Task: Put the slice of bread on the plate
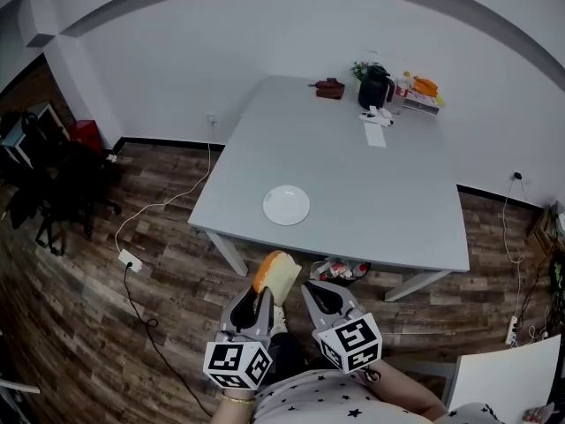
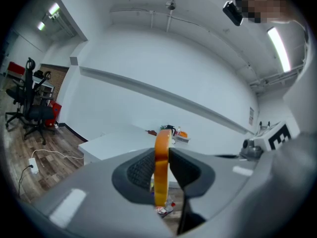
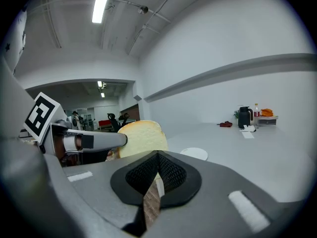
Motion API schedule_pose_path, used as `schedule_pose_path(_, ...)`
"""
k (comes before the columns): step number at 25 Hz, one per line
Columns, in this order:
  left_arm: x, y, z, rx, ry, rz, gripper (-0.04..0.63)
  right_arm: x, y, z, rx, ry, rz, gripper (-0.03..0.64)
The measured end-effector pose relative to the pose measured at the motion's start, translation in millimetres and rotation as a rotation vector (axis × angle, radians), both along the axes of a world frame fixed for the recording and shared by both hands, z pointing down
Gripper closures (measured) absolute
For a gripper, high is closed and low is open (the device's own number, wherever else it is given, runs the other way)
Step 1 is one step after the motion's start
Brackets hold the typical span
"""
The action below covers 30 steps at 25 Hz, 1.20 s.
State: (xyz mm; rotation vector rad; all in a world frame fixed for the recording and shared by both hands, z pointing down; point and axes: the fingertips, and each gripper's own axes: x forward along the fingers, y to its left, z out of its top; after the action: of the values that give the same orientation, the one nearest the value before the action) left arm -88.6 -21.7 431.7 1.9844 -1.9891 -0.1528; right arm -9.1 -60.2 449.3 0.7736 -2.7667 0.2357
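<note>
Our left gripper [image 1: 263,300] is clamped on the slice of bread [image 1: 277,275]. The slice stands on edge between the ribbed pads, orange crust up, and sticks out past the tips. It hangs over the wooden floor [image 1: 177,272], just short of the near edge of the grey table [image 1: 353,193]. Our right gripper [image 1: 314,294] is just to the right of it, jaws drawn together at the tips with nothing in them.

The white plate [image 1: 286,205] sits on the near left part of the table, close to that edge, with bare tabletop around it.

The other things on the table are at its far side, well apart from the plate:
- a black jug [image 1: 375,87] with a small plant behind it
- a dark red object [image 1: 329,88] to the jug's left
- a bottle [image 1: 404,85] and an orange item [image 1: 425,86] to its right
- a white strip of paper [image 1: 376,134] lying nearer

Some coloured packets [image 1: 340,270] lie under the table's near edge. Black office chairs [image 1: 62,184] stand far left. A white power strip [image 1: 130,260] and its cable lie on the floor.
</note>
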Motion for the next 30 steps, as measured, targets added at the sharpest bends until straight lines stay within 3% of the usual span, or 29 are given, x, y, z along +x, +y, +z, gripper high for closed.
schedule_pose_path(17, -71, -174, 35, -0.088, 0.018, 0.118, 0.505, -61, -156, 16, -0.017, 0.072, 0.079, 0.618)
schedule_pose_path(30, -80, -276, 84, -0.183, 0.034, 0.289, 0.505, -78, -248, 34, -0.064, 0.112, 0.199, 0.618)
